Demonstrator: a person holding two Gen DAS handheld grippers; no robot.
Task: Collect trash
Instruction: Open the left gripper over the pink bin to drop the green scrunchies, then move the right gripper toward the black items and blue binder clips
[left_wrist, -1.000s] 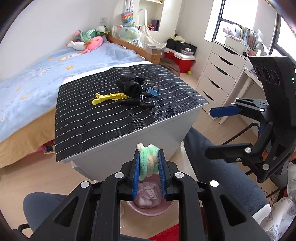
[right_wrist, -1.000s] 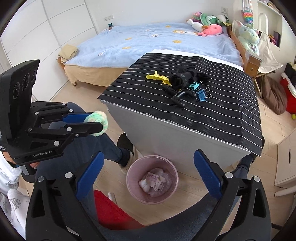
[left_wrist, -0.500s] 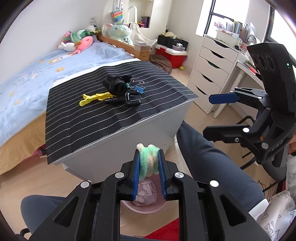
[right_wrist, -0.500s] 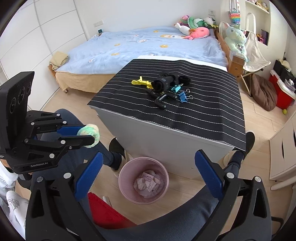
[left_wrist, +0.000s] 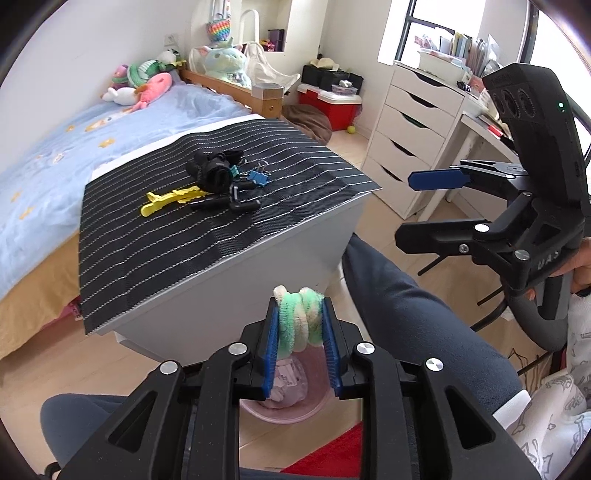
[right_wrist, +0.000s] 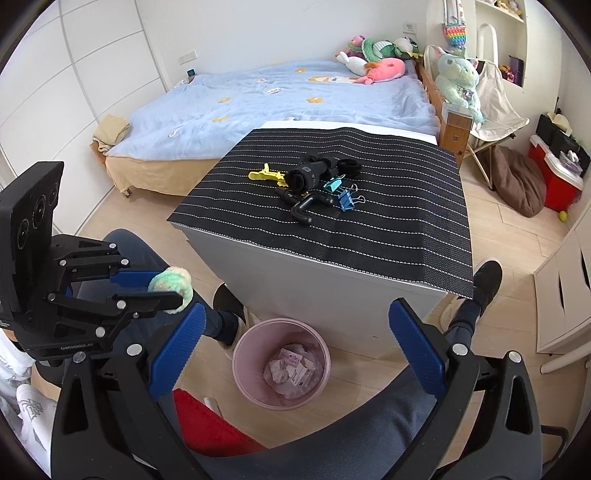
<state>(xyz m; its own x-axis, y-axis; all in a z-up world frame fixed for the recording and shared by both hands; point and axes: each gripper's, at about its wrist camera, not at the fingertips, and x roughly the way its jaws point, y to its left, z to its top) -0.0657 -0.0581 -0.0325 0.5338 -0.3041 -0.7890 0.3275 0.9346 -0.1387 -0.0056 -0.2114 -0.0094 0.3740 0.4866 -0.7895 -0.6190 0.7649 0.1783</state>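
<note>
My left gripper (left_wrist: 300, 332) is shut on a fuzzy green and cream scrunchie (left_wrist: 299, 321), held above the floor in front of the table. It also shows in the right wrist view (right_wrist: 166, 284) with the scrunchie (right_wrist: 171, 278). A pink trash bin (right_wrist: 281, 363) with crumpled paper stands on the floor below the table's front; the left wrist view shows the pink trash bin (left_wrist: 284, 411) under the fingers. My right gripper (right_wrist: 295, 347) is open and empty above the bin; it also shows at the right of the left wrist view (left_wrist: 432, 206).
A table with a black striped mat (right_wrist: 388, 221) holds a yellow clip (right_wrist: 266, 174), black items (right_wrist: 314, 173) and blue binder clips (right_wrist: 347, 199). A bed (right_wrist: 277, 99) lies behind. White drawers (left_wrist: 413, 133) stand to the right. The person's legs (left_wrist: 417, 325) flank the bin.
Both grippers have drifted slightly; the table sits further left in the left wrist view. The left gripper still holds the scrunchie, the right stays open.
</note>
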